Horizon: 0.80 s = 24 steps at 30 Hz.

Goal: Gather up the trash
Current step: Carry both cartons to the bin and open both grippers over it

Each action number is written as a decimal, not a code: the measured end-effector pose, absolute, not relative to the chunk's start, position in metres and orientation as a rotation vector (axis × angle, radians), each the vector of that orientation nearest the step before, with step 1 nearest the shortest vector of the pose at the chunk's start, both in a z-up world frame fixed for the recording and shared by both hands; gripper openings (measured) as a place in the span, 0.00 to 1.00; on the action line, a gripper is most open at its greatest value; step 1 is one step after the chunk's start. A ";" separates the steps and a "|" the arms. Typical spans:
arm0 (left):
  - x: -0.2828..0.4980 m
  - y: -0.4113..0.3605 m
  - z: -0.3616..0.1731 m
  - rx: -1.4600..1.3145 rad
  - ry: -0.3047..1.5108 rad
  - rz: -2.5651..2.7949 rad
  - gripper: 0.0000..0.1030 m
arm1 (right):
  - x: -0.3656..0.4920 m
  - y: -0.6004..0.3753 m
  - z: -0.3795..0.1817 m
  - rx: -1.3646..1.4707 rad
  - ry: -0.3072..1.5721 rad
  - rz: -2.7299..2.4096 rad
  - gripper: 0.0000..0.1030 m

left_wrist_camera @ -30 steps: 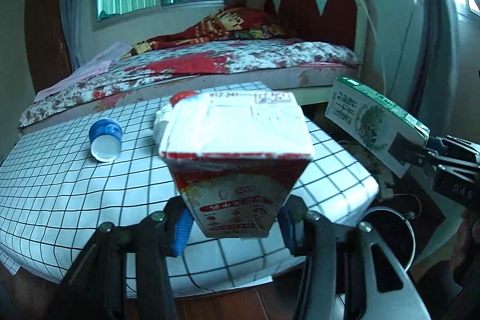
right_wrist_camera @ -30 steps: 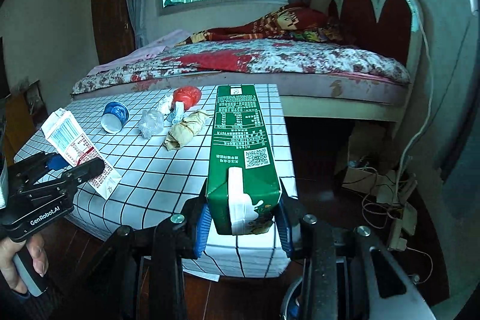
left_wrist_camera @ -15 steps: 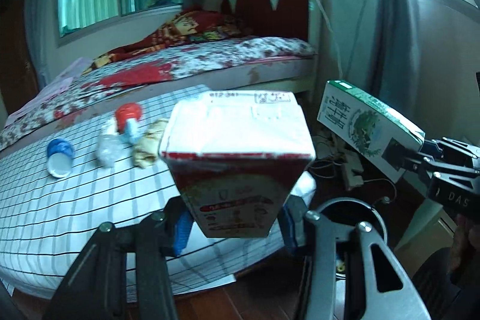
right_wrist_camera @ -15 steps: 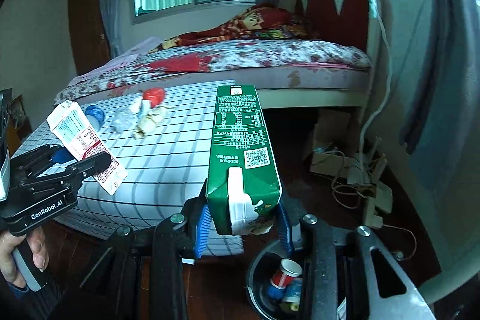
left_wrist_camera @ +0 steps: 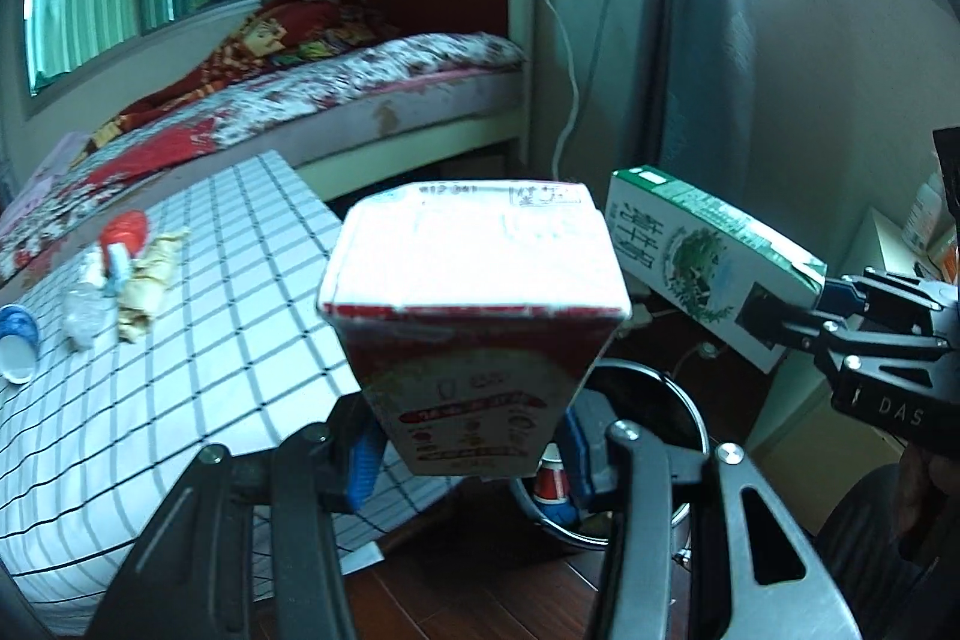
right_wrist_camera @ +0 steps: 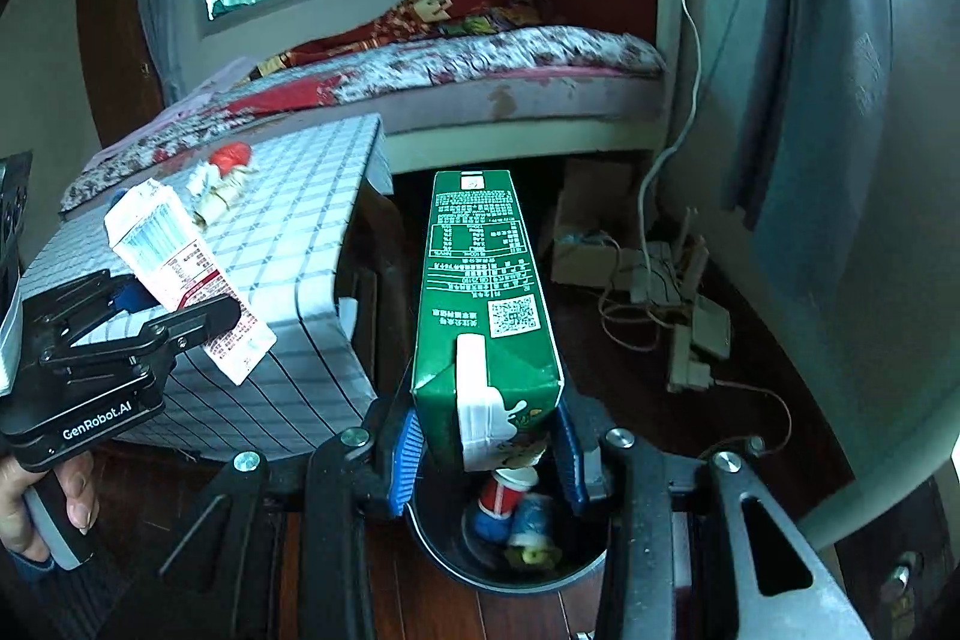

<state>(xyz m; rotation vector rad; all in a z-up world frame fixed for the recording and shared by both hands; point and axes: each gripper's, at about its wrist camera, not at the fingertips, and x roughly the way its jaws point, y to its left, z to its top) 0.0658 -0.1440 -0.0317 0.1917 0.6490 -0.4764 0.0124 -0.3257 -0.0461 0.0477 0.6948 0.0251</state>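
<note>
Carrying two cartons toward the bin, I have both hand-held grippers loaded. The right hand-held gripper (right_wrist_camera: pixel 486 436) is clamped on the green carton (right_wrist_camera: pixel 483 280), which projects forward along the fingers, its gripped end directly above the open black bin (right_wrist_camera: pixel 510 568) on the floor. The left hand-held gripper (left_wrist_camera: pixel 465 451) is clamped on the red-and-white carton (left_wrist_camera: pixel 474 316), held off the edge of the checked surface (left_wrist_camera: pixel 198 316) with the bin's rim (left_wrist_camera: pixel 660 388) showing just behind it.

The step in hand, as I judge it, is the drop — the green carton looks nearly placed for release, while the red-and-white one sits to the side of the opening. The next move calls for opening the right jaws so the carton falls among the cups (right_wrist_camera: pixel 504 490) already inside, then bringing the left load over the same opening.

More trash waits on the surface: a red piece (left_wrist_camera: pixel 123 232), a crumpled wrapper (left_wrist_camera: pixel 147 283) and a blue cup (left_wrist_camera: pixel 15 343) — all well apart from the bin.
</note>
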 end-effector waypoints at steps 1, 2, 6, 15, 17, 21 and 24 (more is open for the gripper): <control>0.066 -0.149 -0.034 0.195 0.655 -0.484 0.48 | 0.012 -0.329 -0.049 0.049 0.703 0.024 0.38; 0.066 -0.153 -0.037 0.199 0.662 -0.493 0.48 | 0.012 -0.331 -0.052 0.049 0.709 0.023 0.38; 0.068 -0.169 -0.048 0.208 0.690 -0.522 0.48 | 0.013 -0.340 -0.064 0.041 0.739 0.010 0.38; 0.080 -0.198 -0.085 0.225 0.791 -0.590 0.48 | 0.026 -0.357 -0.105 0.020 0.870 0.021 0.38; 0.084 -0.203 -0.096 0.227 0.822 -0.601 0.48 | 0.030 -0.361 -0.114 0.023 0.899 0.029 0.38; 0.091 -0.215 -0.118 0.239 0.887 -0.628 0.48 | 0.041 -0.367 -0.132 0.019 0.959 0.045 0.38; 0.099 -0.223 -0.132 0.244 0.931 -0.642 0.48 | 0.047 -0.371 -0.142 0.003 0.991 0.060 0.38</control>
